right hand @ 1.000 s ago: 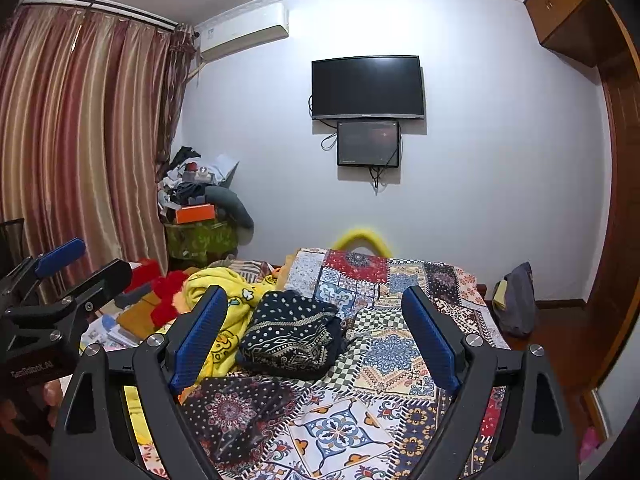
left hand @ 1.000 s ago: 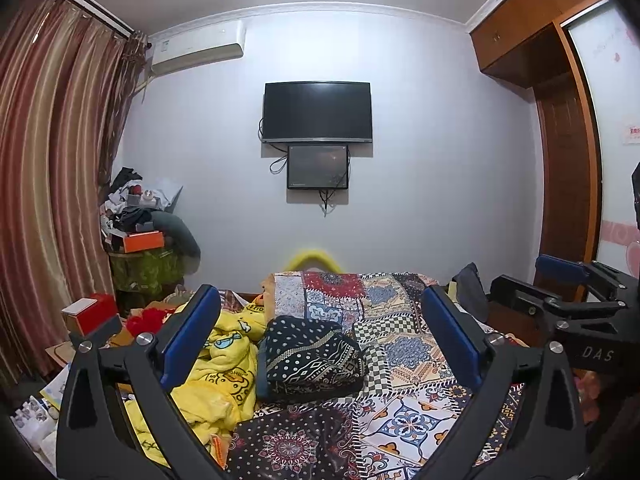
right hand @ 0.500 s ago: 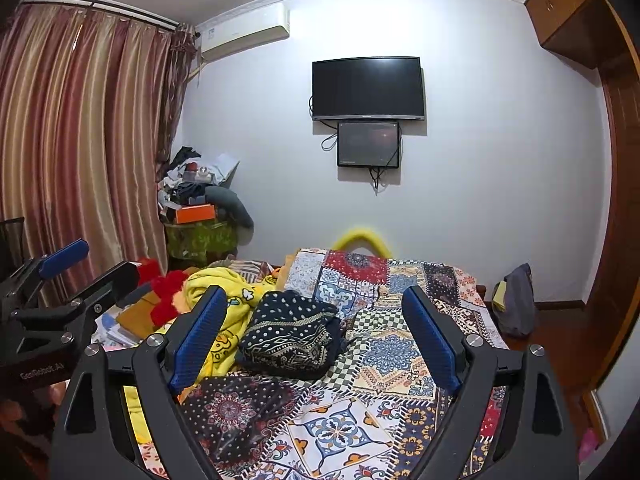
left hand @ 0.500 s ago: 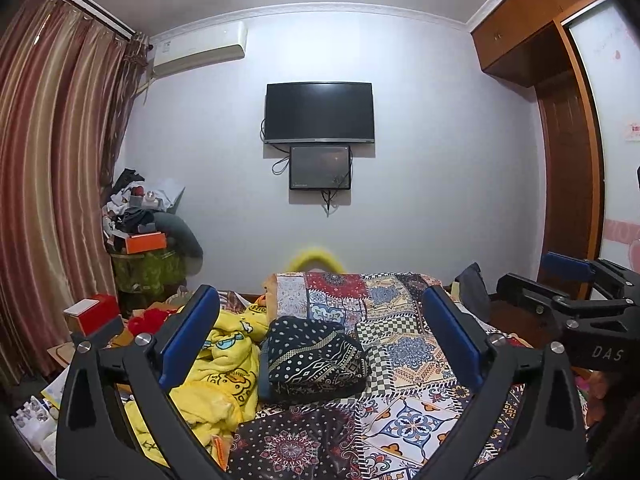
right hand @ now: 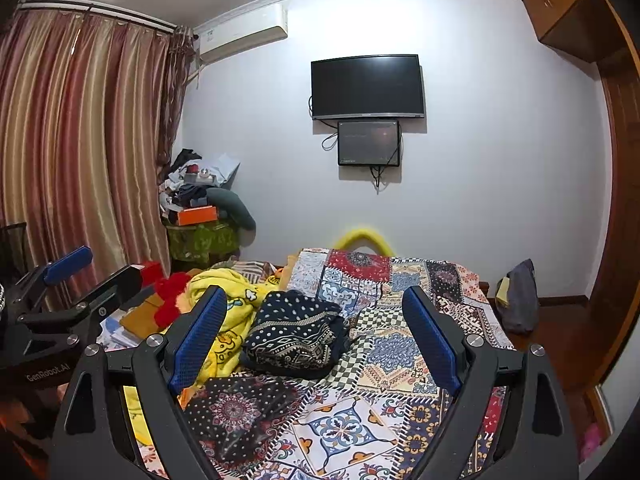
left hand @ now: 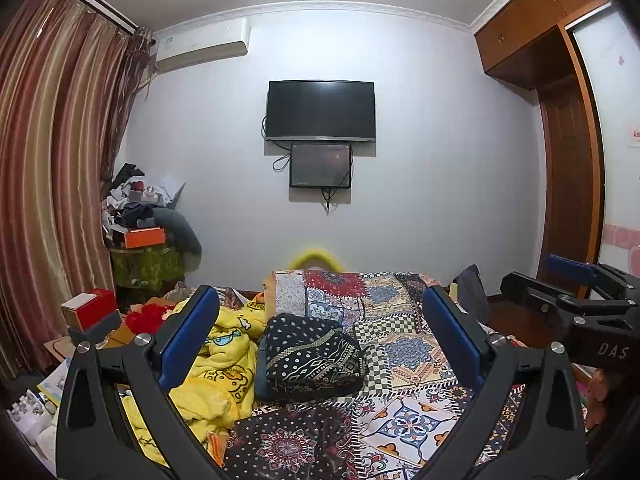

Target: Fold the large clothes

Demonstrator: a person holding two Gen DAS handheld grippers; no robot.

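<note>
Your left hand-held gripper point(left hand: 320, 336) and right hand-held gripper point(right hand: 316, 332) are both spread, empty, above the folded dark garment point(left hand: 312, 354) on the bed point(left hand: 404, 360).

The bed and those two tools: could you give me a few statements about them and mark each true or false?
1. Both tools stand open with nothing between their pads. True: the left tool and the right tool are both empty.
2. A folded dark patterned garment lies on the patchwork bedspread. True.
3. The yellow blanket is neatly folded. False: it lies crumpled beside the dark garment.
4. The television on the wall shows a bright picture. False: its screen is dark.
5. The curtains are drawn back from a sunny window. False: they hang closed.
</note>
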